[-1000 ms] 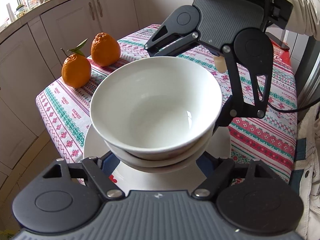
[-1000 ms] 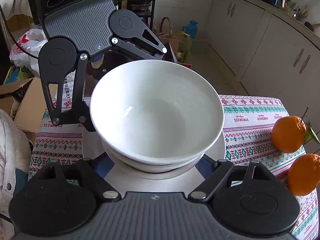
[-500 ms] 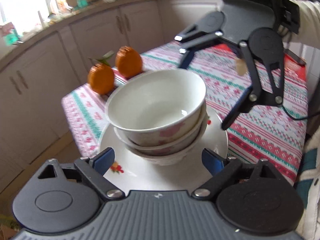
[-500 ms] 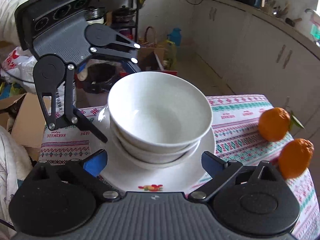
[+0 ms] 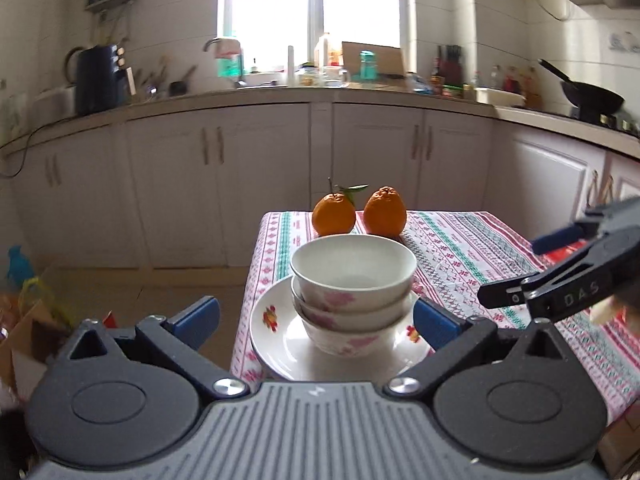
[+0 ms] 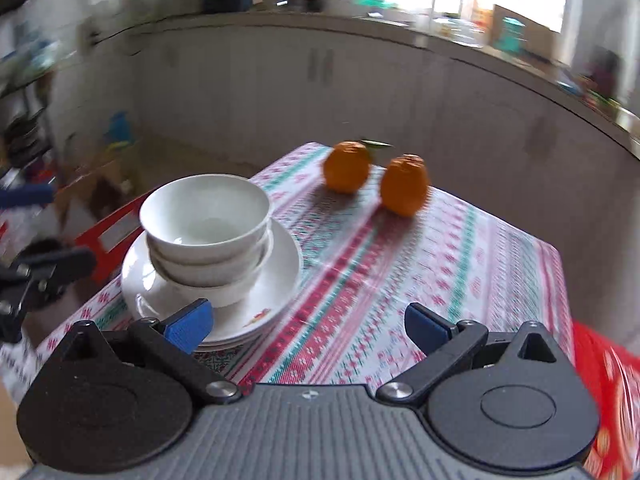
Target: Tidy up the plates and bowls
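Bowls (image 5: 353,280) sit nested on the plates (image 5: 280,344), near two oranges (image 5: 334,214) on the tablecloth (image 5: 472,240). Your left gripper (image 5: 316,318) and right gripper (image 6: 306,322) have just been opening, both empty, clear of the plates.

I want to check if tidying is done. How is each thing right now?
Bowls: three nested, upright, empty, standing on the plates.
Plates: stacked flat on the tablecloth.
Oranges: two side by side behind the stack, untouched.
Left tongs: open, holding nothing, jaws just opened.
Right tongs: open, holding nothing, jaws just opened.
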A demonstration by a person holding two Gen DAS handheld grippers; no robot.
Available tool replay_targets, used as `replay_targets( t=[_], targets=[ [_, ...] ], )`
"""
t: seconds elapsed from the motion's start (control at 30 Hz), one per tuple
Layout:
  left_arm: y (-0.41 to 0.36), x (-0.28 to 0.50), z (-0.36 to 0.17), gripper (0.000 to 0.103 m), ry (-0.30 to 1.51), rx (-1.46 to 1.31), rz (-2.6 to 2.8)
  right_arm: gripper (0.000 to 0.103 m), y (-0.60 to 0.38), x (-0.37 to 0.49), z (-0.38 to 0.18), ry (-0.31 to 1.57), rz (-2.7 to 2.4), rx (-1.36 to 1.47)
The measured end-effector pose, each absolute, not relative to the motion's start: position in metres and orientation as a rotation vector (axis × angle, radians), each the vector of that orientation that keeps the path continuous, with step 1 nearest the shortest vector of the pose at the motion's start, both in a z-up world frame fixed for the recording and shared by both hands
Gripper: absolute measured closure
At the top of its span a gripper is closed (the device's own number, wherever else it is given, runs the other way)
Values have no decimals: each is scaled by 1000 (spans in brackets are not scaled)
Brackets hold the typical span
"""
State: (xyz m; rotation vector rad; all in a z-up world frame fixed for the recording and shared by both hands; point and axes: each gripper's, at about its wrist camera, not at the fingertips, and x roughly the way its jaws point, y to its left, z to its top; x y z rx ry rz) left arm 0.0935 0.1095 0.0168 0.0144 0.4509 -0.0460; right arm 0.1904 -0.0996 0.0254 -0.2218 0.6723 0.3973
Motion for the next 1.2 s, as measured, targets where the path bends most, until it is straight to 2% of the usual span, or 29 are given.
replay_targets(
  t=[0.2,0.5,1.2],
  targets=[
    [89,59,20,1,449,0,40,0,-118,139,25,652,311,-110],
    [73,29,23,1,468,-18,91,0,-118,97,27,605,257,-132],
    [67,24,26,1,463,-16,107,0,-115,88,27,566,221,-139]
  ],
)
